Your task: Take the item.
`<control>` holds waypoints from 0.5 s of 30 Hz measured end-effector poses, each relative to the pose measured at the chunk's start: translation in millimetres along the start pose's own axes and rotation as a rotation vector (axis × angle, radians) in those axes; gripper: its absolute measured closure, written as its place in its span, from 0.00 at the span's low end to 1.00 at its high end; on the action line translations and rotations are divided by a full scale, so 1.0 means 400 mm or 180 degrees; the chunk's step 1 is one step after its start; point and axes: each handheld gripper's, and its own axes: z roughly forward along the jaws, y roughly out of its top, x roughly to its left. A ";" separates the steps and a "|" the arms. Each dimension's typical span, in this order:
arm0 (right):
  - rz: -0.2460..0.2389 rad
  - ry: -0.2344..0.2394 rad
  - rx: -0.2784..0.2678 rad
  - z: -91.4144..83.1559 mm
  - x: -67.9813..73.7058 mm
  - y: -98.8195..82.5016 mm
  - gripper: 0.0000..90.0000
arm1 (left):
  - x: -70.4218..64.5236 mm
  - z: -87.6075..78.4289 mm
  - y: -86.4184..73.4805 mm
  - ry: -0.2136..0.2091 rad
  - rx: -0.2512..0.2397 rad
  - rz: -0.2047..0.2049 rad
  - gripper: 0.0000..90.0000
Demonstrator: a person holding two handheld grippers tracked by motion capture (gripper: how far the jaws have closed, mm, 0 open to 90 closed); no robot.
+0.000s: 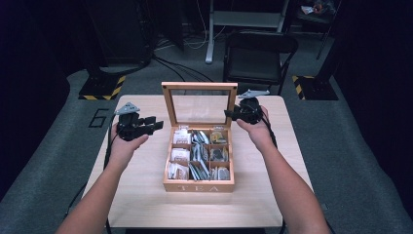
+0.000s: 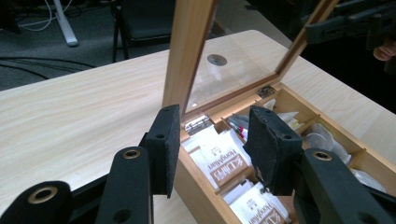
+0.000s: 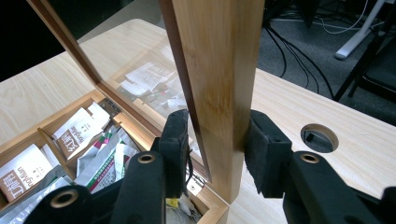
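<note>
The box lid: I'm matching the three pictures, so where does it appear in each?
High view: box lid upright, centre, behind the compartments.
Left gripper view: its frame rises top centre.
Right gripper view: its side post fills the centre.
Shared landmark: the hinge at the lid's foot.

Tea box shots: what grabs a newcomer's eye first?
The wooden tea box at mid-table, its glass lid standing upright over compartments packed with tea bags. The right gripper clamps the lid's side frame, while the left gripper hangs open beside the box's near-left corner.
</note>
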 end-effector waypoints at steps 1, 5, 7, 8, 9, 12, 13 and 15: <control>0.0000 0.0000 0.0000 0.000 0.000 0.000 0.68 | 0.000 0.000 0.000 0.0000 0.0000 0.0000 0.61; -0.0003 -0.0021 0.0055 0.005 -0.002 0.008 0.69 | -0.011 -0.014 -0.015 -0.0025 0.0007 0.0008 0.60; 0.0012 -0.0031 0.0068 0.006 -0.002 0.011 0.69 | -0.016 -0.021 -0.024 -0.0021 -0.0023 -0.0001 0.60; -0.0011 -0.0027 0.0071 0.008 -0.005 0.012 0.69 | -0.018 -0.025 -0.029 -0.0048 -0.0033 -0.0029 0.60; 0.0003 -0.0031 0.0068 0.009 -0.005 0.013 0.69 | -0.020 -0.027 -0.035 -0.0055 -0.0048 -0.0056 0.60; 0.0018 -0.0037 0.0075 0.013 -0.008 0.015 0.70 | -0.028 -0.034 -0.057 -0.0045 -0.0024 -0.0066 0.59; 0.0018 -0.0037 0.0075 0.013 -0.008 0.015 0.70 | -0.028 -0.034 -0.057 -0.0045 -0.0024 -0.0066 0.59; -0.0015 -0.0039 0.0070 0.015 -0.013 0.016 0.70 | -0.031 -0.037 -0.070 -0.0042 -0.0009 -0.0056 0.59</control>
